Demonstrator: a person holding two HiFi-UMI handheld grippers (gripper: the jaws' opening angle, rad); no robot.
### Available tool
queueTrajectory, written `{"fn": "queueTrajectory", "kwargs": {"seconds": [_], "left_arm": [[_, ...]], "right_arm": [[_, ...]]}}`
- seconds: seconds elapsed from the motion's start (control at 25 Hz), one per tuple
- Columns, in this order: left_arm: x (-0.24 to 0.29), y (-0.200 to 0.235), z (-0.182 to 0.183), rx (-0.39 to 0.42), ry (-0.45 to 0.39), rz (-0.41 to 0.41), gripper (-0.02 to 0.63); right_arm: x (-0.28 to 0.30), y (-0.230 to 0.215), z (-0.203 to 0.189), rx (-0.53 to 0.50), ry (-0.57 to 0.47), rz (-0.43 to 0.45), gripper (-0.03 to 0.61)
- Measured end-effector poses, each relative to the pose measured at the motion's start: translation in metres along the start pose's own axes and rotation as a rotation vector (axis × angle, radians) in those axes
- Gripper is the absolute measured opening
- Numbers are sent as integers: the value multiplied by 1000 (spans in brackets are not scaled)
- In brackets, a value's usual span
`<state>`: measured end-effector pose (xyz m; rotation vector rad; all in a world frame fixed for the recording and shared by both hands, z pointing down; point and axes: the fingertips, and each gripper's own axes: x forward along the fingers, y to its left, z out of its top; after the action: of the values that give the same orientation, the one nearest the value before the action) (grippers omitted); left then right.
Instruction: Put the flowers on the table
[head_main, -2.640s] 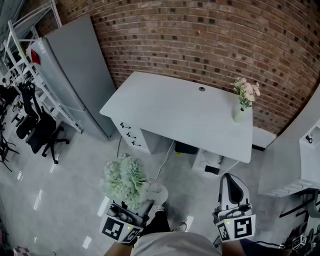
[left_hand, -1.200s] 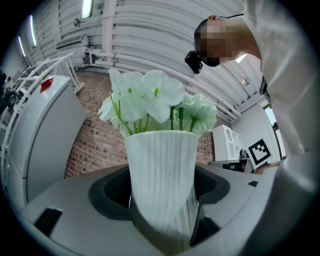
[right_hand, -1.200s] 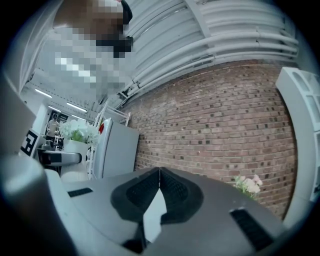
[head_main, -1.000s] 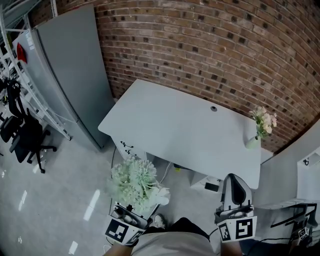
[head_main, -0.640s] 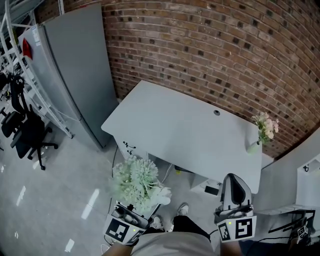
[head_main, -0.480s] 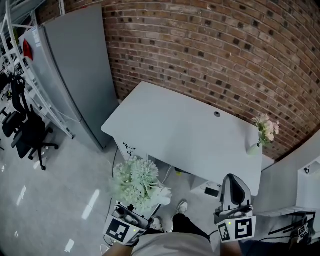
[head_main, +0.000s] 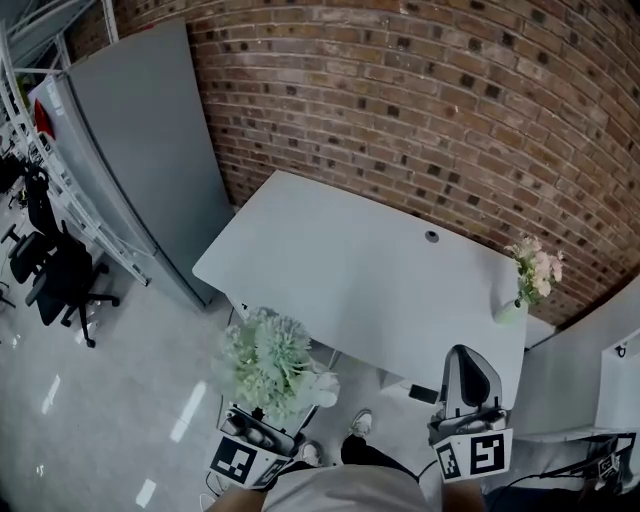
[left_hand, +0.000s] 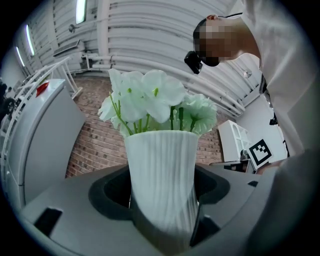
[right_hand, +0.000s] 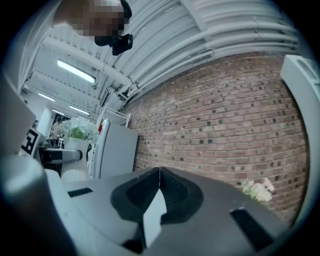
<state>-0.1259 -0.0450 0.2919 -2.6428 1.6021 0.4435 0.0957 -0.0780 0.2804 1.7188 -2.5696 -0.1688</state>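
Note:
A white ribbed vase (left_hand: 162, 185) full of pale green-white flowers (head_main: 262, 360) is clamped between the jaws of my left gripper (head_main: 272, 415) at the bottom left of the head view, just short of the near edge of the white table (head_main: 330, 260). In the left gripper view the vase fills the gap between the jaws and stands nearly upright. My right gripper (head_main: 466, 385) is at the bottom right, near the table's front right corner; its jaws meet with nothing between them (right_hand: 159, 175).
A small vase of pink flowers (head_main: 528, 275) stands at the table's far right corner by the brick wall (head_main: 420, 110). A grey cabinet (head_main: 140, 150) stands left of the table, with metal shelving (head_main: 40, 130) and office chairs (head_main: 55, 270) beyond. A white cabinet (head_main: 610, 370) is at right.
The table has come nearer in the head view, and both grippers have come closer to its front edge. The vase stays clamped in the left gripper; the right stays shut.

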Motion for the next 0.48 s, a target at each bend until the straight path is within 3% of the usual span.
{"fn": "queueTrajectory", "kwargs": {"seconds": [0.48], "left_arm": [[63,0,-18,45,19,-4,344]], "right_arm": [[32,-53,-20,14,15,-13,17]]}}
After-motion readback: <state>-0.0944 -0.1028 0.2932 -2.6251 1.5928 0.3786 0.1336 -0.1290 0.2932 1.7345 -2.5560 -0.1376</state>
